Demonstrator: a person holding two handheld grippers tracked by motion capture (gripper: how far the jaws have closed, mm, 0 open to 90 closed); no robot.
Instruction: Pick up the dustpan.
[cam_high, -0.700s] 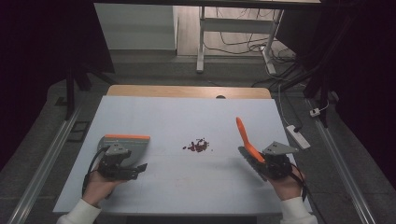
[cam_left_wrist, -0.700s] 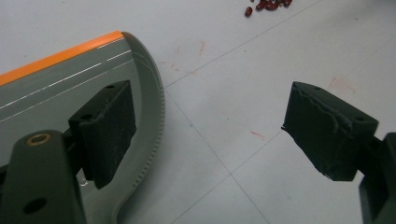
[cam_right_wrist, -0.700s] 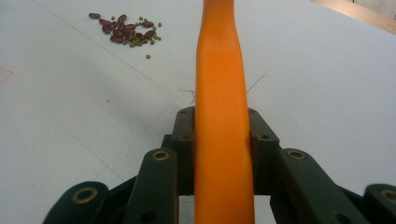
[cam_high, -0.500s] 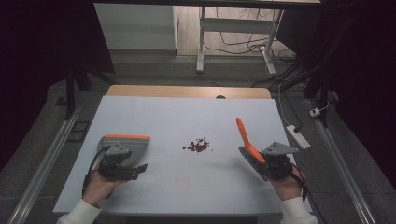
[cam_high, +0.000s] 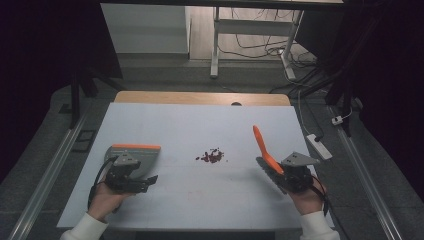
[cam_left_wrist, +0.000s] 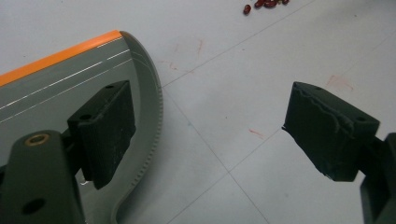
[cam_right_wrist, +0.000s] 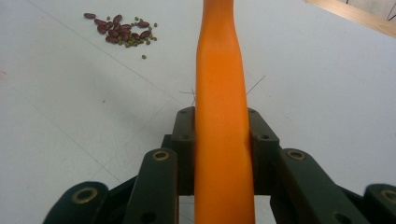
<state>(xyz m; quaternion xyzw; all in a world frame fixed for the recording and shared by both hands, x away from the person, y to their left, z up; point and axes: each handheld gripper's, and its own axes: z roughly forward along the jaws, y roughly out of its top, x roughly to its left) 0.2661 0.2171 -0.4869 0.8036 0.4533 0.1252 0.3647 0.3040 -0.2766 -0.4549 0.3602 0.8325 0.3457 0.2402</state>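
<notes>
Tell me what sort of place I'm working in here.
Likely a lab or recording workspace, not a home: a plain white work table, loose black cables on the floor behind it beside a white metal stand leg, and dark surroundings.

Right tongs (cam_high: 276, 172) grip an orange handle (cam_high: 262, 147); beans (cam_high: 212, 156) lie mid-table.

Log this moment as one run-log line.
left gripper: open, over dustpan | right gripper: shut on orange brush handle | beans: mid-table, unswept
</notes>
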